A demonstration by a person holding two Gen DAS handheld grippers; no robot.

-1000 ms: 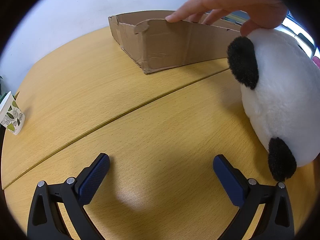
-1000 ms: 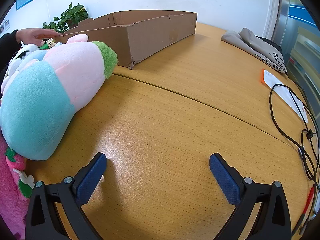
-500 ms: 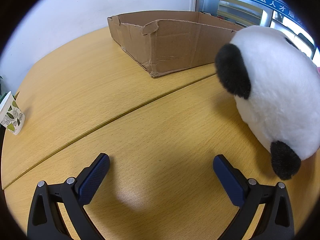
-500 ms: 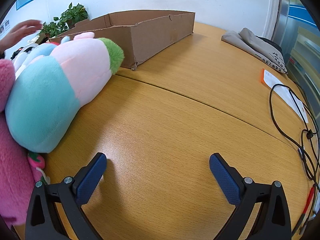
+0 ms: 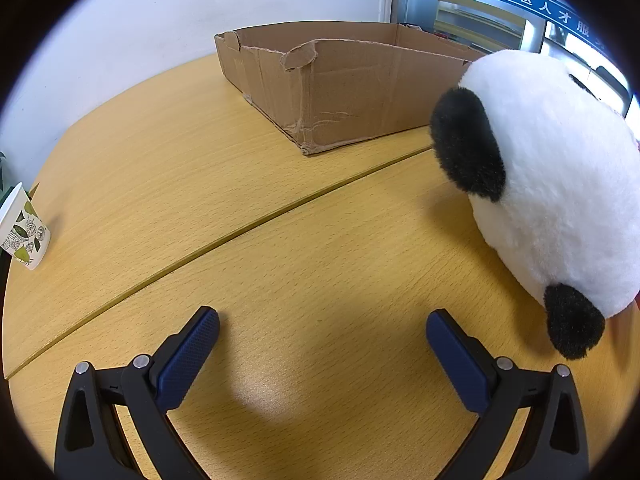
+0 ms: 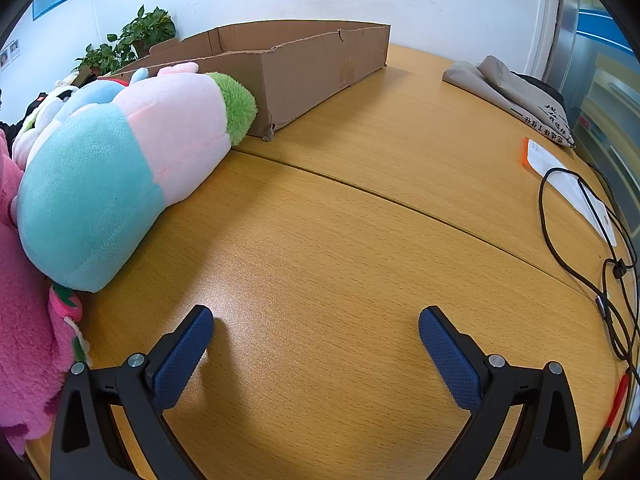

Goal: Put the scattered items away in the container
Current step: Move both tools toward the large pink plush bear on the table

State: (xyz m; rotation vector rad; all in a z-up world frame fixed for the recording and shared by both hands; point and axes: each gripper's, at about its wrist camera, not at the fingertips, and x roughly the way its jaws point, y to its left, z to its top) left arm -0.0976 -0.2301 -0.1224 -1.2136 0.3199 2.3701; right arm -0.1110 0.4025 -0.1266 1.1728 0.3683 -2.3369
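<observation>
A shallow cardboard box (image 5: pixel 352 92) stands at the far side of the wooden table; it also shows in the right wrist view (image 6: pixel 304 64). A white and black panda plush (image 5: pixel 560 184) lies to the right of my left gripper (image 5: pixel 322 344), which is open and holds nothing. In the right wrist view a teal, pink and green plush (image 6: pixel 120 168) lies at the left, its green end against the box. A pink plush (image 6: pixel 24 340) sits nearer, at the left edge. My right gripper (image 6: pixel 316 340) is open over bare table.
A leaf-patterned paper cup (image 5: pixel 22 228) stands at the table's left edge. Folded grey cloth (image 6: pixel 512 96), a white and orange paper (image 6: pixel 568 180) and black cables (image 6: pixel 600 260) lie at the right. Potted plants (image 6: pixel 128 44) stand behind the box.
A person's hand that was on the box rim and the plushes has left both views. The panda and the teal-pink plush have shifted; the pink plush has come into the right wrist view. Both grippers have stayed still.
</observation>
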